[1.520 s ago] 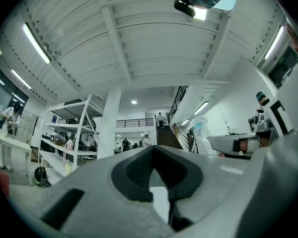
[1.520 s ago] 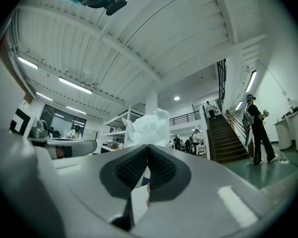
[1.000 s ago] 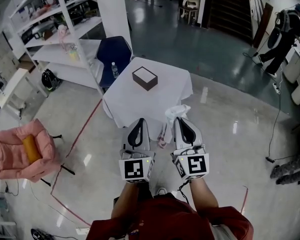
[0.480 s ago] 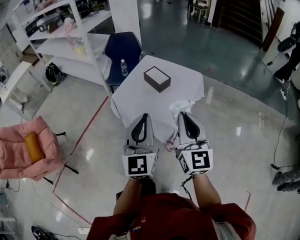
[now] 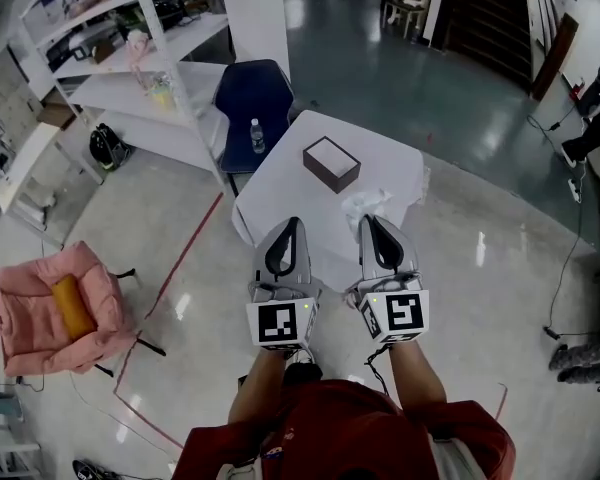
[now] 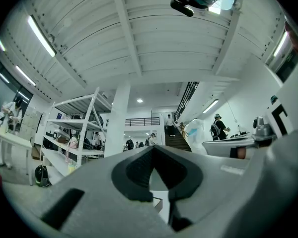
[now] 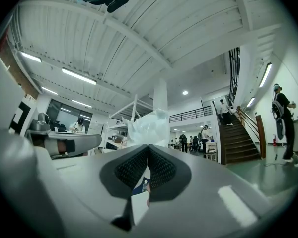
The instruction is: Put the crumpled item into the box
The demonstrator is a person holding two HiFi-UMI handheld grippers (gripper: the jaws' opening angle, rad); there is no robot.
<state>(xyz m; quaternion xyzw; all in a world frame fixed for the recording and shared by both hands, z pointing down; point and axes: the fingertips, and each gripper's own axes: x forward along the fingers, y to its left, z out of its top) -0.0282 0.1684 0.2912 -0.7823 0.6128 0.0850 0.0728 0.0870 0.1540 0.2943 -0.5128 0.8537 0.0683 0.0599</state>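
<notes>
Plenty of open, glossy grey floor (image 5: 460,268) on the near side and to the right of the small white-draped counter (image 5: 280,193). Its near edge sits just beyond the two claws. The far side is tighter, with a dark blue chair (image 5: 252,93) pushed against the counter's far-left edge. A clear water bottle (image 5: 257,136) shows right at that edge. A white metal shelving rack (image 5: 130,63) and a white pillar (image 5: 255,13) stand behind.

Both arms reach straight forward, side by side and level, claws pointing at the counter. The left claw (image 5: 291,222) has its jaws pressed together with nothing between them. The right claw (image 5: 369,218) is clamped on the crumpled white, filmy item (image 5: 365,204). In the right gripper view that item (image 7: 149,125) bunches out above the closed tips.

The square dark-sided box with a white top (image 5: 331,163) sits on the counter's far half, apart from the crumpled item. Only bare cloth lies between them.

Off to the left a pink padded armchair (image 5: 30,318) holds an orange roll cushion (image 5: 72,306), well clear of the counter. A red tape line (image 5: 180,268) runs across the floor between them, and a dark cable (image 5: 570,258) trails along the floor at far right.
</notes>
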